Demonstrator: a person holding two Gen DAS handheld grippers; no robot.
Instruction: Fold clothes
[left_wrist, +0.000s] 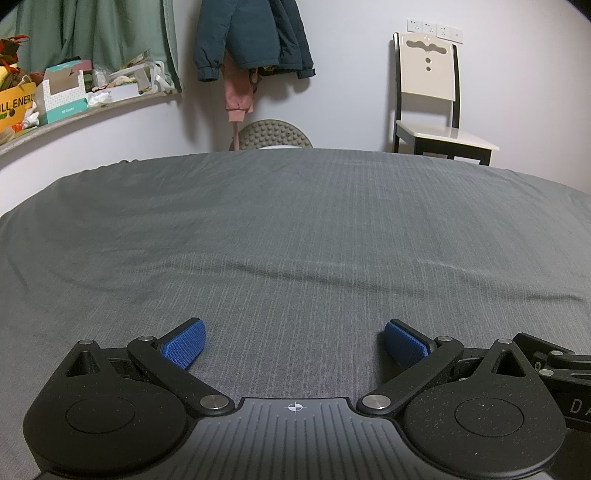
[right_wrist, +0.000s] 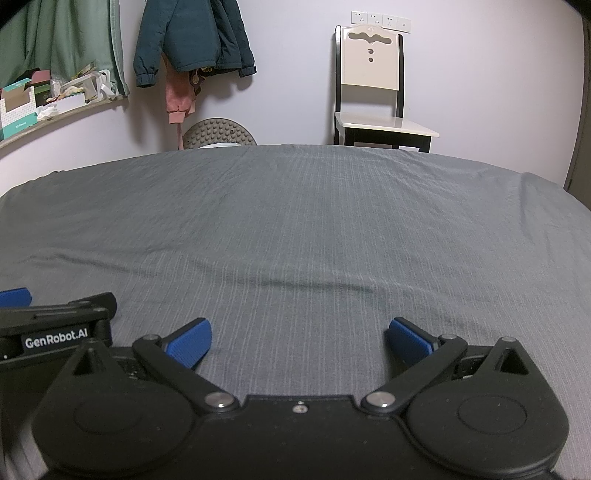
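Two grippers sit low over a grey striped sheet (left_wrist: 295, 229), side by side, both facing the far wall. The left gripper (left_wrist: 294, 341) has its blue-padded fingers (left_wrist: 186, 343) spread wide, nothing between them; the right gripper (right_wrist: 298, 341) is spread the same way, also holding nothing. No garment to fold lies on the sheet in either view, so its position and long axis cannot be told. Shallow creases run across the sheet, left to right. On the wall hang a teal jacket (left_wrist: 251, 37) and a pink garment (left_wrist: 238, 96) — beside them stands a cream chair (left_wrist: 428, 92). Only the left view shows the yellow bag (left_wrist: 14, 107) on the cluttered shelf (left_wrist: 92, 110); only the right view shows the left gripper's "GenRobot.AI" label (right_wrist: 55, 338).
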